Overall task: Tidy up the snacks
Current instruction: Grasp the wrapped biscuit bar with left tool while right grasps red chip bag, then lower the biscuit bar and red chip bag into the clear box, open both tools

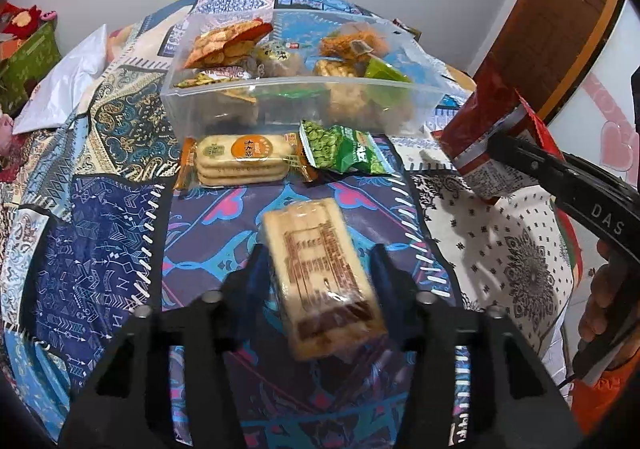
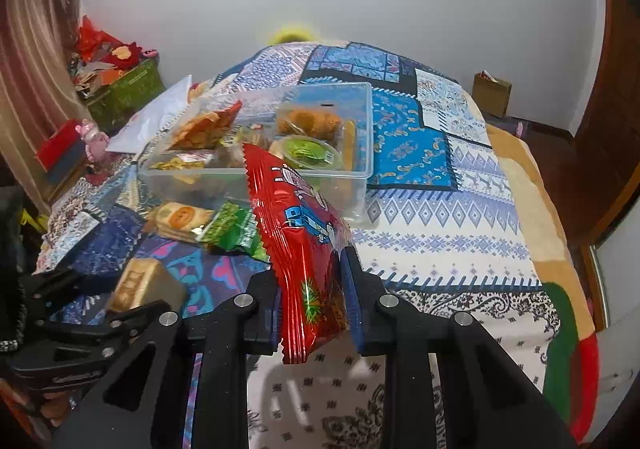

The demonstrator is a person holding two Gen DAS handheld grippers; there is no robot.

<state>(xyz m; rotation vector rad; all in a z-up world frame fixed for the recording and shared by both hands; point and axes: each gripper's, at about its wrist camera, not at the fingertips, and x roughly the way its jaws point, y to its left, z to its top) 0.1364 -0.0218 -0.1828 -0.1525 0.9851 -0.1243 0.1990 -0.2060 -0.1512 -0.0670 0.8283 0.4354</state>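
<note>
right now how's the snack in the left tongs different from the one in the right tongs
The biscuit pack in the left tongs is a pale tan, stiff rectangular block in clear wrap; the red bag in the right tongs is shiny foil, soft and crinkled, with zigzag ends. The biscuit pack lies flat, the red bag stands on edge. Both are held above the cloth, short of the bin.

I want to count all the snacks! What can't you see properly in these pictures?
- Clear plastic bin: snacks at its bottom, buried under the top packets and blurred by its wall, both views.
- Tan biscuit pack in the left gripper: print motion-blurred, left view.
- Red foil snack bag in the right gripper: lettering crumpled; it hides snacks behind, right view.
</note>
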